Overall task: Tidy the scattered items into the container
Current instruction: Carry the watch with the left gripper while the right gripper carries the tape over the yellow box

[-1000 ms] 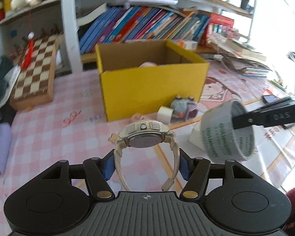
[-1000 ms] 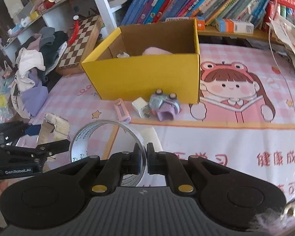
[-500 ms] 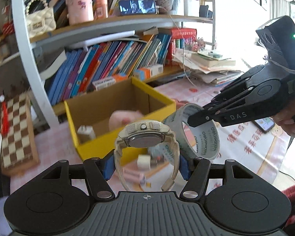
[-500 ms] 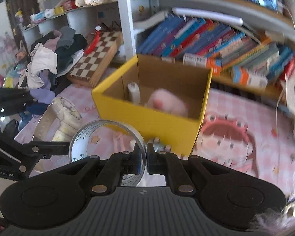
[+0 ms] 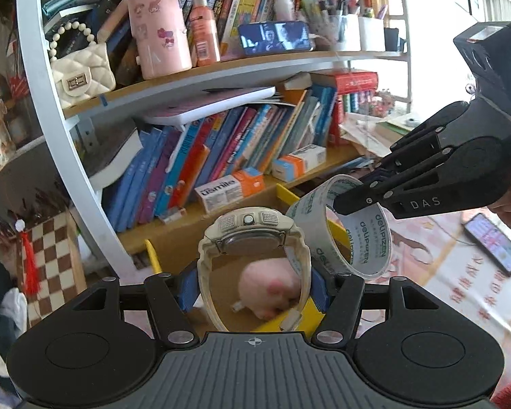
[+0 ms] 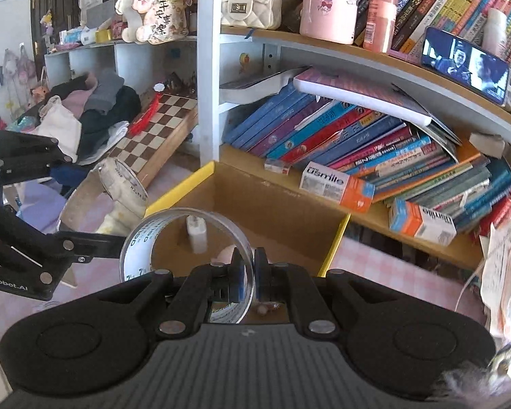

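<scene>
A cream digital watch [image 5: 252,238] stands upright in my left gripper [image 5: 253,289], its strap pressed between the blue pads. Under it is the open yellow cardboard box [image 5: 286,193], with a pink plush thing [image 5: 269,289] on its floor. My right gripper [image 6: 250,272] is shut on the wall of a clear tape roll [image 6: 184,255] and holds it above the box [image 6: 177,195], where a small white item [image 6: 197,231] stands. In the left wrist view the tape roll [image 5: 344,231] hangs just right of the watch, pinched by the right gripper [image 5: 340,201]. In the right wrist view the watch [image 6: 126,184] is at the left.
A bookshelf [image 6: 357,156] packed with leaning books and small cartons [image 5: 228,191] rises right behind the box. A chessboard [image 6: 153,129] and a heap of clothes [image 6: 95,109] lie to the left. A phone [image 5: 494,243] lies on the pink tablecloth at the right.
Both grippers rose and moved forward with the watch and the tape roll, from in front of the box to above its opening. Their grips did not change.
</scene>
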A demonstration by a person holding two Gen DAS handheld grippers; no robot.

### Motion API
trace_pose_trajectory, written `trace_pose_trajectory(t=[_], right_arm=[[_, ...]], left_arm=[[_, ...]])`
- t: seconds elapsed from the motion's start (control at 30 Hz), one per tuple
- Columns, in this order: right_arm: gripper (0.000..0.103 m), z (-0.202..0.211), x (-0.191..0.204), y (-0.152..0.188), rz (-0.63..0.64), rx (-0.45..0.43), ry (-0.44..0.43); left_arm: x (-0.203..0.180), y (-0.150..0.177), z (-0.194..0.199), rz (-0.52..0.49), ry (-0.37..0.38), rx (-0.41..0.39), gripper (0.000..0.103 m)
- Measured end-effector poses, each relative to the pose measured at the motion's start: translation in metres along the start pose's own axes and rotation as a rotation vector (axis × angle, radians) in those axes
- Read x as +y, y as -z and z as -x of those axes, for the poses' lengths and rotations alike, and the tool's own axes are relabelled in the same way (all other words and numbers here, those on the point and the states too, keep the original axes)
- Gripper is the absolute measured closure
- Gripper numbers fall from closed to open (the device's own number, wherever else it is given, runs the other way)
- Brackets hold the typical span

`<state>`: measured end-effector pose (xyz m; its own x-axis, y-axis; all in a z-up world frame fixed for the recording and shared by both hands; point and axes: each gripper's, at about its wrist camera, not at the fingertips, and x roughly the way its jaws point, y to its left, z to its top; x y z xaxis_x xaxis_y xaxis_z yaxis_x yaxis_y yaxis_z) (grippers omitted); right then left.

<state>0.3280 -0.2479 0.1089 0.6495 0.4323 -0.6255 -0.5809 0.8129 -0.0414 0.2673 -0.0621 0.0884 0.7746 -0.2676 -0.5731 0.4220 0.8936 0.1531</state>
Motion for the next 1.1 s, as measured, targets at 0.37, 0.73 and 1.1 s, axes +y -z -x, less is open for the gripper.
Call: trace_pose_trajectory(t=[0.37, 0.73, 1.1], right_arm=[[0.097, -0.082, -0.034, -0.016, -0.008, 0.072, 0.036], [0.097, -0.152, -0.039, -0.018, 0.065, 0.181, 0.061], [0.089, -0.214, -0.059, -0.025, 0.004, 0.364, 0.070]], left_arm=[[0.025, 0.001, -0.075, 0.092, -0.053, 0.108, 0.041], [0.040, 0.010, -0.126, 0.135, -0.037, 0.246, 0.041], [0.041, 0.018, -0.156, 0.154, -0.014, 0.330, 0.040]])
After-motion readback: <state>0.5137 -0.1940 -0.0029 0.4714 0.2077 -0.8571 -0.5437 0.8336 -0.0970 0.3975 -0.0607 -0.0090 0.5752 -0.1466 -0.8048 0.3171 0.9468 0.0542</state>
